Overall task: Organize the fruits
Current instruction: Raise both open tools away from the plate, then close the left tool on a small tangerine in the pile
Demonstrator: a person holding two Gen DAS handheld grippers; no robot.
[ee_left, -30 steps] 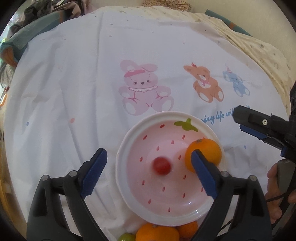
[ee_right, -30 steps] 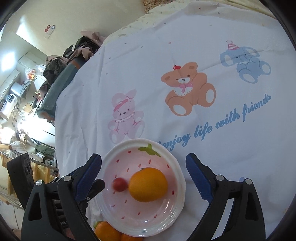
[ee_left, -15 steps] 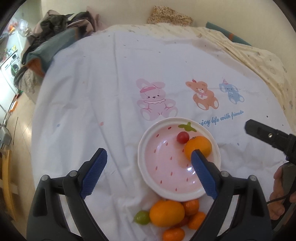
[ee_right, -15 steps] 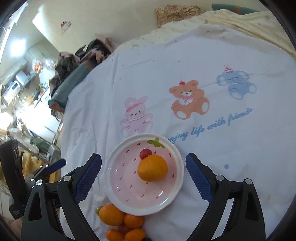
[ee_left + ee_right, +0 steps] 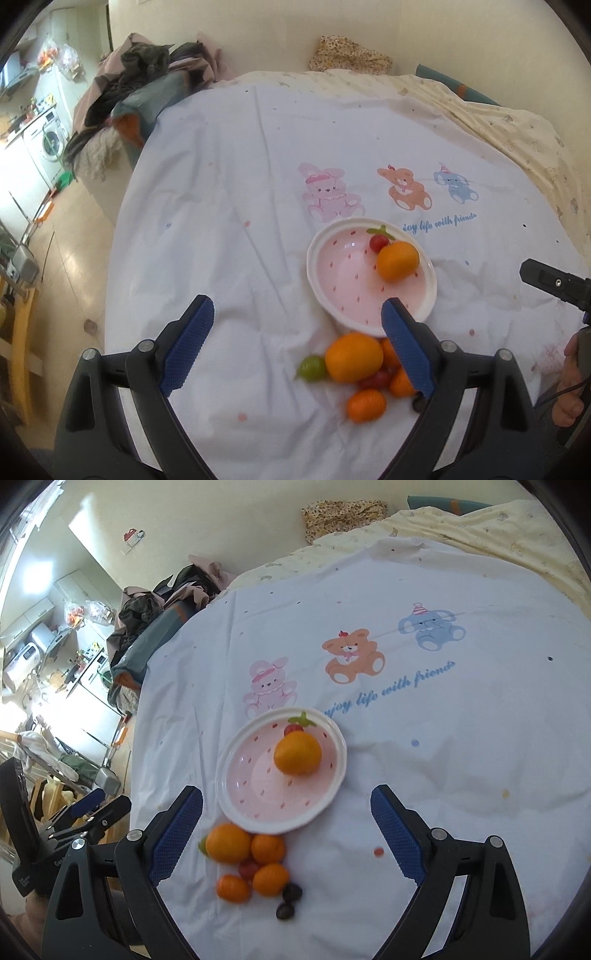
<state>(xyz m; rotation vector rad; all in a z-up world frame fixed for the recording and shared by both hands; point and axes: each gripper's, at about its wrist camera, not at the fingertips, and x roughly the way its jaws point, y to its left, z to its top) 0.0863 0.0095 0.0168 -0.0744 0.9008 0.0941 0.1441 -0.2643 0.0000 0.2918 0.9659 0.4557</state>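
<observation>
The left gripper (image 5: 295, 341) hangs above the white sheet (image 5: 221, 221), jaws spread wide with nothing between them, pointing down toward the fruit. The right gripper (image 5: 286, 823) is likewise raised and released, empty, its blue pads (image 5: 393, 829) either side of the plate's near edge in its own view. From the left camera, the right tool shows only as a black tip at the far right, with part of the person's hand (image 5: 569, 384) below it.

The plate (image 5: 236, 797) (pink, with a strawberry pattern) holds two fruits: one orange (image 5: 297, 753) and one cherry tomato (image 5: 293, 730) touching it on the far side.

Just beside the plate's near rim lies a heap (image 5: 255, 864) on the sheet: four orange fruits, one red tomato in the middle, one green fruit (image 5: 312, 367) at the left edge, and two dark round ones (image 5: 289, 901) nearest the camera.
</observation>
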